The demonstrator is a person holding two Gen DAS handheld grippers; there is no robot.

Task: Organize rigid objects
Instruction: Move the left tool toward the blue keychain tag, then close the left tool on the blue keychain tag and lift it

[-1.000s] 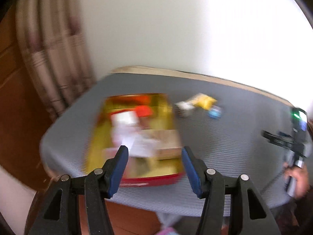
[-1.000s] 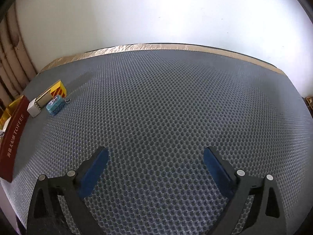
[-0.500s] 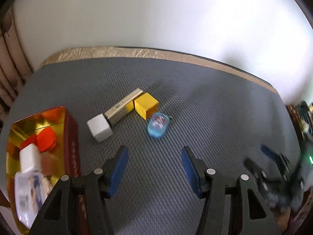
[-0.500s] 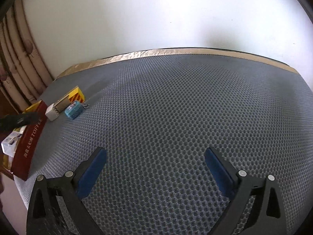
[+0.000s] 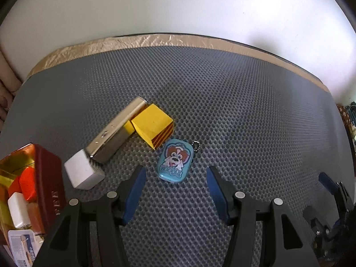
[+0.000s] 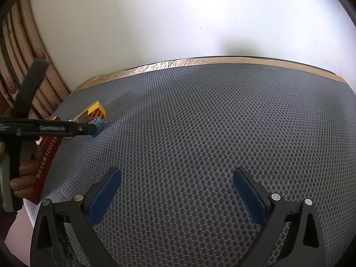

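The left gripper (image 5: 175, 191) is open, with nothing between its blue pads, and it hovers low over the grey honeycomb mat (image 5: 233, 115) on the tabletop. Directly ahead of it, nearly centred between the jaws, lies a flat blue dog tag (image 5: 174, 163) with a small ball chain. A little further ahead and to its left is a yellow striped box (image 5: 152, 124), touching a long metallic box (image 5: 116, 131), and a white cube (image 5: 83, 172) sits at the near end of that box. Far to the left of this gripper stands the red toffee tin (image 5: 47, 184), which holds several small items. The right gripper (image 6: 176, 192) is also open and empty, over bare mat, well apart from everything. I judge the tag to be the next target. Because it is thin and smooth, the pads may slide over it or push it forward against the yellow box. Its chain may also catch in the mat.
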